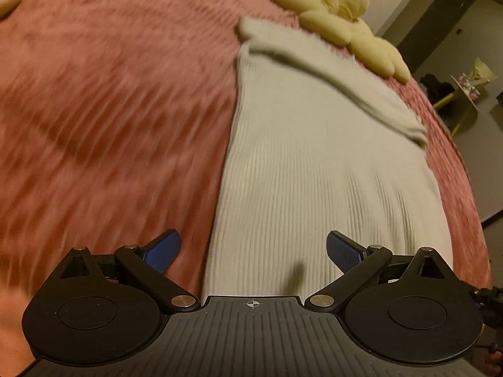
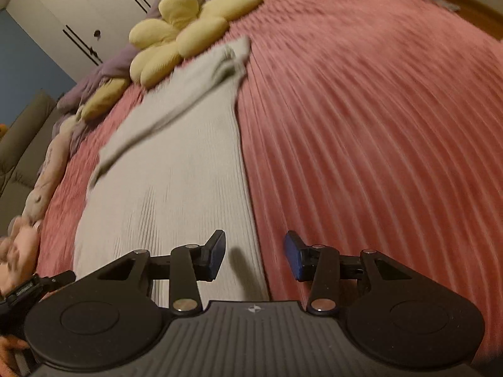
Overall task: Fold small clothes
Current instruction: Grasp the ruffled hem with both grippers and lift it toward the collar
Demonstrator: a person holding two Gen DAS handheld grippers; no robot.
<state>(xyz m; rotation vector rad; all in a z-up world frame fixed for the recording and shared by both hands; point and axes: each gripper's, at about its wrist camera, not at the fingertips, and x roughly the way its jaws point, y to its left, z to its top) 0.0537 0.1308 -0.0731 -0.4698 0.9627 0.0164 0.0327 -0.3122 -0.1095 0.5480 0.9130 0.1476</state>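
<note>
Ribbed grey knit top [image 1: 314, 172] on fuzzy ridged pink blanket [image 1: 110, 110]; plush yellow flower cushion [image 1: 339, 22].

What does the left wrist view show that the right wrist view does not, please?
Only the left wrist view shows the left gripper, open over the garment's near left edge, and a yellow table beyond the bed. Only the right wrist view shows the right gripper, open at the garment's near right edge, white wardrobe doors and pink plush toys. Both show the ribbed grey garment, the pink blanket and the yellow flower cushion.
</note>
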